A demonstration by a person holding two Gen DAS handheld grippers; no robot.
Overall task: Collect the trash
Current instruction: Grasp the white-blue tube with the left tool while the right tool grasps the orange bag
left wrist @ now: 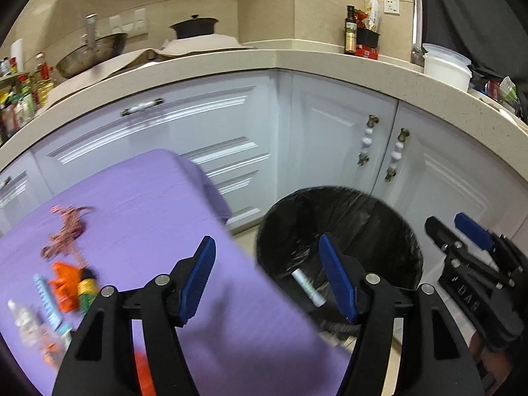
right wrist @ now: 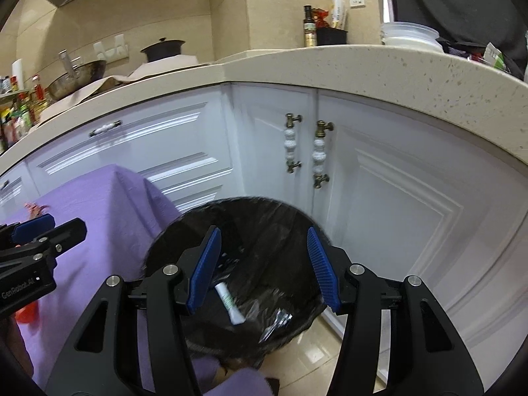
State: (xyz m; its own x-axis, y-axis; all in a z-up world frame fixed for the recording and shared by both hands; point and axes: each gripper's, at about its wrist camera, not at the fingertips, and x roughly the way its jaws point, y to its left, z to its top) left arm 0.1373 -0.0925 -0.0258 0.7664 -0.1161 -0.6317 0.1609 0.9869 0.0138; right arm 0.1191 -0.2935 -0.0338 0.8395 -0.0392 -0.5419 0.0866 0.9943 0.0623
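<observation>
A: Left tongs (left wrist: 267, 283) — how do they stand?

B: Spread well apart, nothing between the blue pads (left wrist: 199, 282). They hang over the edge of the purple-clothed tabletop (left wrist: 138, 204), one pad above the cloth, the other above the black-lined bin (left wrist: 340, 250). No contact with either.

A: And the right tongs (right wrist: 264, 269)?

B: Parted to a middling gap, empty too. They sit over the mouth of the bin (right wrist: 237, 264), touching nothing. In the left wrist view the right tongs (left wrist: 458, 231) show at the far right edge, beside the bin.

A: Anything in the bin?

B: One small white tube (right wrist: 229, 303), lying slantwise on the black liner. Same tube (left wrist: 308, 287) in the left view, seen between the left pads but well below them — not gripped.

A: Trash left on the tabletop?

B: A cluster at the left of the cloth: a crumpled reddish wrapper (left wrist: 66, 231), an orange wrapper (left wrist: 66, 285), a pale blue tube (left wrist: 48, 300), a clear plastic bottle (left wrist: 24, 320), blurred. A dark yellow-green item (left wrist: 87, 288) lies touching the orange wrapper; can't tell what it is.

A: Surroundings?

B: Bin stands on the tiled floor just beside the tabletop, in front of white cabinet doors (right wrist: 379, 181). Beige kitchen counter (left wrist: 297, 57) above, with a dark pot (left wrist: 194, 28) and an oil bottle (left wrist: 350, 31).
</observation>
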